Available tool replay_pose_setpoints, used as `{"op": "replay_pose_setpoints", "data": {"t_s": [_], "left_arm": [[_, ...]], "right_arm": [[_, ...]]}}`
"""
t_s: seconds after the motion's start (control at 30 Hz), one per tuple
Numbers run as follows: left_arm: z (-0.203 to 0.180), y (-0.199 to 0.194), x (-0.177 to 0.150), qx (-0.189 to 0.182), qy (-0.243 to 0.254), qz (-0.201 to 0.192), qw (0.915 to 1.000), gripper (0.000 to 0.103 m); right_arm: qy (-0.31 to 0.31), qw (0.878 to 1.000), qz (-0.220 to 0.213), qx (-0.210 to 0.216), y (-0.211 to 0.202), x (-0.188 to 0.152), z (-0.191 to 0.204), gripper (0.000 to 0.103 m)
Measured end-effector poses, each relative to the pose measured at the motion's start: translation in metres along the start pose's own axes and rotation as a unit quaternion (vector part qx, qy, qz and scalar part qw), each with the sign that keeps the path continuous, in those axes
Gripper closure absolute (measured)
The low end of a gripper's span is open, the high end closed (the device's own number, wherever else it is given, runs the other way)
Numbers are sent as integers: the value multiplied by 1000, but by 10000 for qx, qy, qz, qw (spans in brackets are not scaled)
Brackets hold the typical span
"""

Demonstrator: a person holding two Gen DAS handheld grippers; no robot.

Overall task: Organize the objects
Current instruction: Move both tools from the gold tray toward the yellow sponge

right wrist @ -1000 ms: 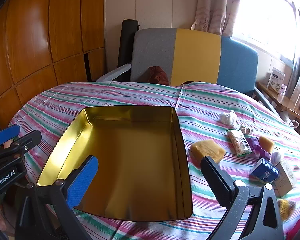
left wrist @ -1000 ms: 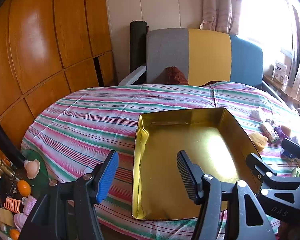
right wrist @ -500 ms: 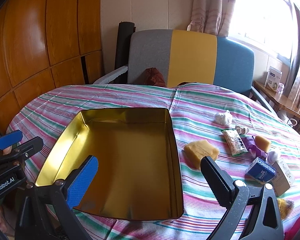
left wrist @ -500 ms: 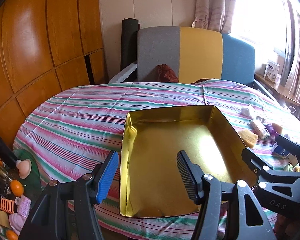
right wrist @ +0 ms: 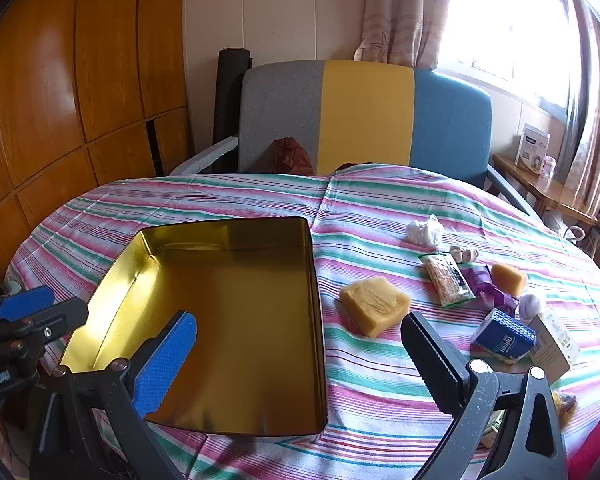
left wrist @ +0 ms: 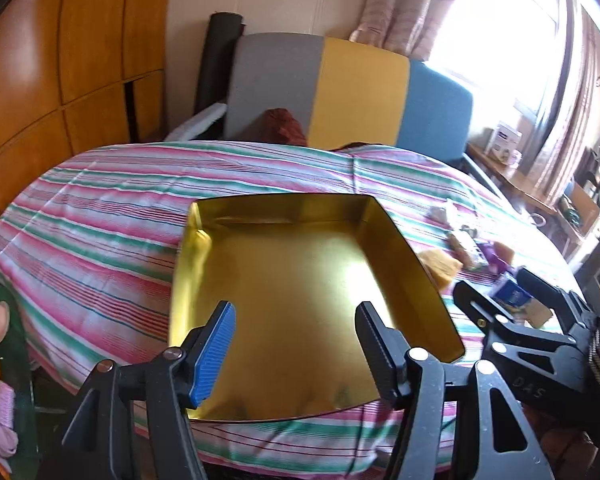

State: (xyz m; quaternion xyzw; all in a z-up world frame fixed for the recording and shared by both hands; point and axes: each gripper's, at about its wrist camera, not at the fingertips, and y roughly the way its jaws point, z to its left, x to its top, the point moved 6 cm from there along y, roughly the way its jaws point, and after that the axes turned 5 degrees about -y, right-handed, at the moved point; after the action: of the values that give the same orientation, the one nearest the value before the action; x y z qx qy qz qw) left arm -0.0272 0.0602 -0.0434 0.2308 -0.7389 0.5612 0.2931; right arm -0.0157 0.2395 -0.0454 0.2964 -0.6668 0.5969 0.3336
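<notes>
Both claws, left [left wrist: 294, 340] and right [right wrist: 300, 354], hang apart and empty above the shallow gold metal tray [right wrist: 112, 276] on the striped surface [right wrist: 380, 204]. The tan soap-like block [right wrist: 374, 305], just beside the tray, suits a square, low grasp first.

One gold tin [right wrist: 236, 304] is seen ahead of the tongs; two yellow blocks [right wrist: 374, 305], two boxes [right wrist: 504, 336] and one snack packet [right wrist: 446, 280] are counted to their right.

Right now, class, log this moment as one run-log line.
left hand-held gripper: open, empty | right hand-held gripper: open, empty | gold tin: empty | yellow sponge: on striped tablecloth, right of tin
</notes>
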Motion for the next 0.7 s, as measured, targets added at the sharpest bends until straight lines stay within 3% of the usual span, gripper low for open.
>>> {"op": "replay_pose_setpoints", "data": {"t_s": [0.43,0.63,0.7], "left_arm": [[-24,9,2,390,821,-143,9958,40],[-33,18,-3,238,995,105,9947,40],[-35,22,-4,138,966,223,9950,35]], "right_arm": [[504,9980,118,-375,-4,-8,-61,0],[638,9960,121,-610,-13,-12,-96,0],[713,9951,135,-674,-15,-14,-111,0]]}}
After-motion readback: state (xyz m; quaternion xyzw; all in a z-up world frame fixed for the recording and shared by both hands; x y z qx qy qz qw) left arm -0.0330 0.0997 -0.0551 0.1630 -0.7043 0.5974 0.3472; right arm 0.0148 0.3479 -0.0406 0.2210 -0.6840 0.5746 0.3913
